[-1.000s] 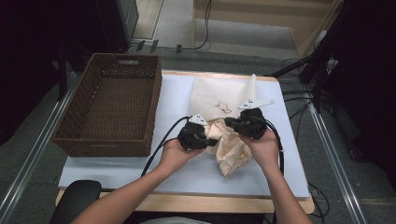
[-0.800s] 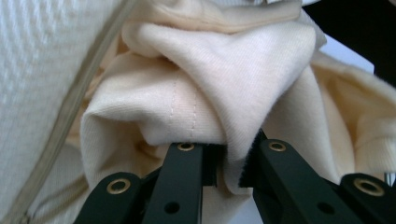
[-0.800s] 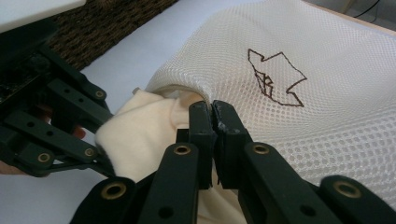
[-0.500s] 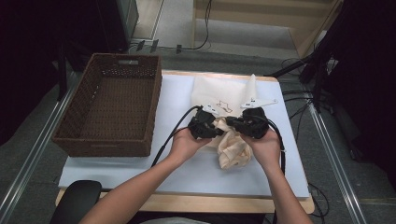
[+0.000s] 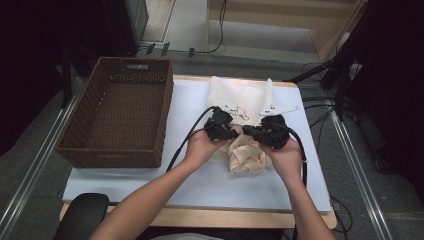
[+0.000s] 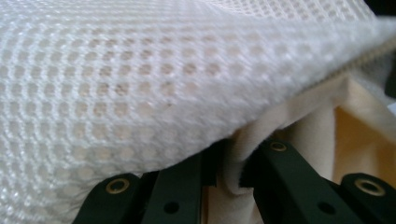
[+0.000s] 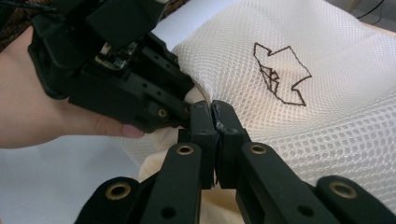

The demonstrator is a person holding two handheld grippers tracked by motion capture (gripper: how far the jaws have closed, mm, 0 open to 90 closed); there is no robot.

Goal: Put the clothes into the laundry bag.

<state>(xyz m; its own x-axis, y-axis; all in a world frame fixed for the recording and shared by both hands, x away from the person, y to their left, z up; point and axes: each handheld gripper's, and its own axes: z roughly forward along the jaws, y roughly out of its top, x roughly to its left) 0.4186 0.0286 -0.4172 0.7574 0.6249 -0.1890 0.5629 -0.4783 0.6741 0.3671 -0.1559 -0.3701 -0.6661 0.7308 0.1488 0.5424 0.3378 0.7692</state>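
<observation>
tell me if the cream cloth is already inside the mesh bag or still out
Mostly out: the cream cloth lies bunched on the table below the mesh bag; how far its top reaches in is hidden.

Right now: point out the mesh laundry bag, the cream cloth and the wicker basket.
mesh laundry bag point(image 7: 327, 135): right gripper view, white netting below the drawn outline.
cream cloth point(image 5: 246, 156): high view, bunched folds between the hands.
wicker basket point(image 5: 165, 120): high view, its right wall.
</observation>
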